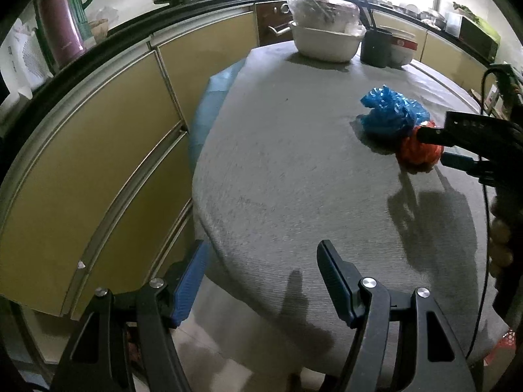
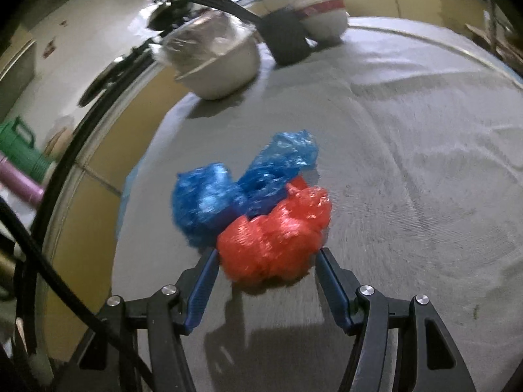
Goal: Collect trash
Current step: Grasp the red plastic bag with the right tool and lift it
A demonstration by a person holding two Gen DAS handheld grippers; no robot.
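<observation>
The right hand-held gripper (image 2: 266, 259) has its jaws apart, one on each side of the near end of the crumpled red plastic bag (image 2: 273, 235). The pads look close to the plastic, but the picture is blurred and I cannot tell whether they touch it; nothing is pinched yet. The red bag lies on the grey cloth of the worktop (image 2: 408, 163), toward its middle and nearer the right edge as the left wrist view shows it. It lies straight ahead of the right gripper's fingers, so the coming move is probably just a squeeze, perhaps after a small push forward.

The crumpled blue plastic bag (image 2: 242, 186) touches the red one on its far side and stretches away toward the left edge. Its long axis runs roughly across the gripper's line, so a deep reach risks catching both.

The left hand-held gripper (image 1: 261, 281) hangs over the near left edge of the worktop with its jaws apart and empty, well apart from both bags. The right hand is plainly the nearer one.

At the far edge stand a white basin (image 1: 322, 44) and a dark utensil holder (image 1: 376, 47).
</observation>
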